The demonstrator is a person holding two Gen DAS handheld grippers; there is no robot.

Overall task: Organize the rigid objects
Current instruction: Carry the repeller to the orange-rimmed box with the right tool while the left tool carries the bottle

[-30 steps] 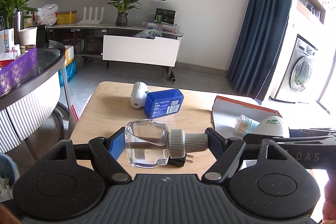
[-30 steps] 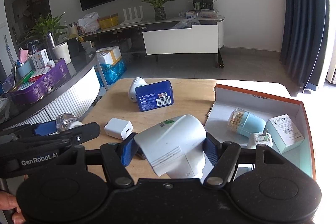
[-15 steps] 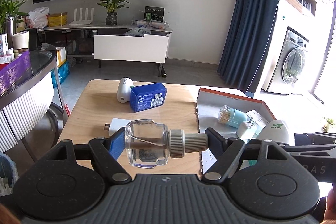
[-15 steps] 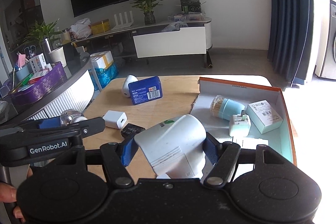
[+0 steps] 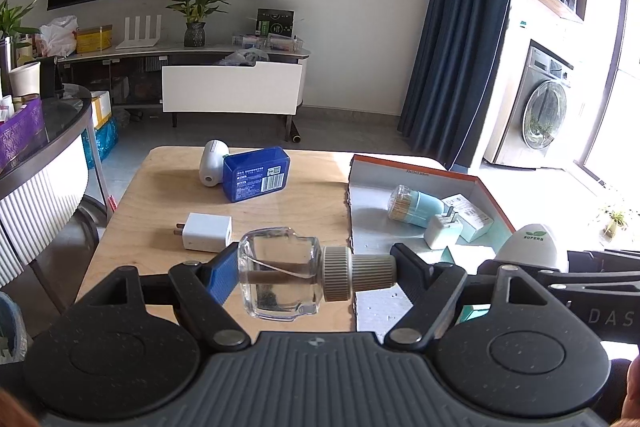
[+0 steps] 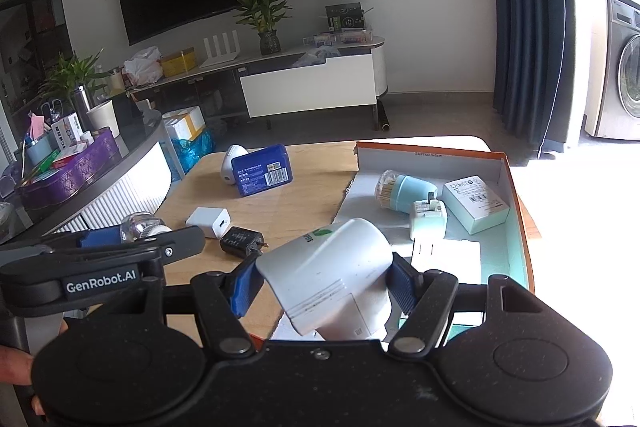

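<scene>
Glass bottle (image 5: 280, 273) is getting carried sideways in the left gripper (image 5: 308, 273), pads squeezing base and cap. Right gripper (image 6: 320, 287) is clamping a white plug-in gadget (image 6: 332, 275) over the near edge of the orange box (image 6: 516, 187). That box is already holding a toothpick jar (image 6: 402, 191), a small adapter (image 6: 428, 221) and a carton (image 6: 476, 203). Still sitting out on the wooden table (image 5: 160, 187): blue tin (image 5: 256, 179), white charger (image 5: 208, 237), black plug (image 6: 240, 241), another white gadget (image 5: 212, 167). Roughly halfway, I'm guessing.
</scene>
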